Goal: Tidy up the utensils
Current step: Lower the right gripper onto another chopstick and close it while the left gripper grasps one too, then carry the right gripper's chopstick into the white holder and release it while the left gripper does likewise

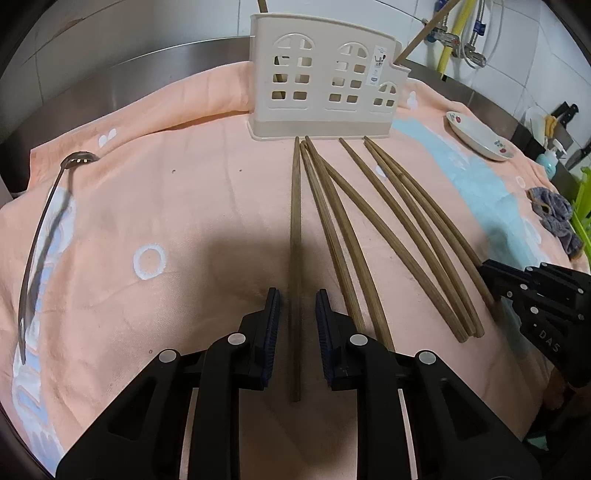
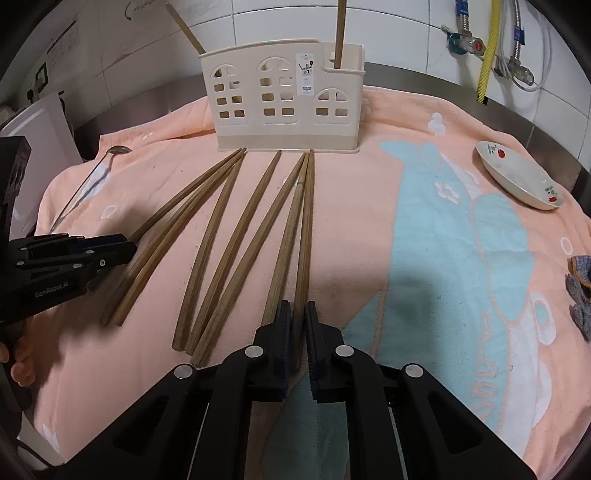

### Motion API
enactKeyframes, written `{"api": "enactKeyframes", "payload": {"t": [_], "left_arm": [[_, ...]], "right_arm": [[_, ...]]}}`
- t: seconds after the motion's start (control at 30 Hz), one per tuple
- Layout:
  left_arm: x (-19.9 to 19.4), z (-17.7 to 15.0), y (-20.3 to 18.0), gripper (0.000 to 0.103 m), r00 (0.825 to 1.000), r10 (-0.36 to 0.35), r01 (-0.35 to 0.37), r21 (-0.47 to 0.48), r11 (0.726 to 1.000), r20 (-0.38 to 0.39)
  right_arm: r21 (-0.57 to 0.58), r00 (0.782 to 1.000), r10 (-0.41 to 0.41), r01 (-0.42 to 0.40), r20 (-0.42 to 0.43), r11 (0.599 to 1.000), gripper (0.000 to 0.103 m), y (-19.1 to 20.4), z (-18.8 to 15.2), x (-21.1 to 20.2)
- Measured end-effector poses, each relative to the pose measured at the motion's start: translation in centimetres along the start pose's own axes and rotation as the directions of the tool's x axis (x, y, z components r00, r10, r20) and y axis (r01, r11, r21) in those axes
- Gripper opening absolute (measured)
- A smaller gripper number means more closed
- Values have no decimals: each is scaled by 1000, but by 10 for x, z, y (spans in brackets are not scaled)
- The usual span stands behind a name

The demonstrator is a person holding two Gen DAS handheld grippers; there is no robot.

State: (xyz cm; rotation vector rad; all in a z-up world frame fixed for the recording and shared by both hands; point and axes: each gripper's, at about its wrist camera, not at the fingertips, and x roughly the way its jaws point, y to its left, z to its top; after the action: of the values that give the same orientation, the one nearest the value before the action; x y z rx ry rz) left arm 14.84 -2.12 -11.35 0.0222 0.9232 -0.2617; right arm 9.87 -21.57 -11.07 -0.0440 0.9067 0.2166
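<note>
Several wooden chopsticks lie fanned out on a peach towel in front of a cream utensil holder with window cut-outs. My left gripper is open and straddles the leftmost chopstick, with a gap on each side of it. My right gripper is shut on the rightmost chopstick, whose tip points at the holder. Two chopsticks stand in the holder. A metal slotted spoon lies along the towel's left edge.
A shallow flowered plate sits at the towel's right, with a grey cloth nearer the edge. A steel counter rim and tiled wall with pipes run behind. A person's hand holds the left gripper.
</note>
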Motion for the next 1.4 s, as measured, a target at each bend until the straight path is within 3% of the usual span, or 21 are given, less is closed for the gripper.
{"api": "enactKeyframes", "payload": {"t": [0.27,0.47,0.9,1.4], "left_arm": [[3,4,2,7,1000,26,-26,-8,1000,-5],[-9,9,2,6,1000,15,-15,-13,1000,20],[-68,53,-1,5,984,-25,21,25,999,175],[-101,111,-8,5,966,-77,59,83,995,246]], "right_arm": [[0,999,-10,10,39,1000,7,-1,2,-15],[-20,992,-16,19,126,1000,7,-2,18,-45],[-97,956,16,13,292,995,7,5,78,-100],[-186,940,76,-13,334,983,6,5,150,-123]]}}
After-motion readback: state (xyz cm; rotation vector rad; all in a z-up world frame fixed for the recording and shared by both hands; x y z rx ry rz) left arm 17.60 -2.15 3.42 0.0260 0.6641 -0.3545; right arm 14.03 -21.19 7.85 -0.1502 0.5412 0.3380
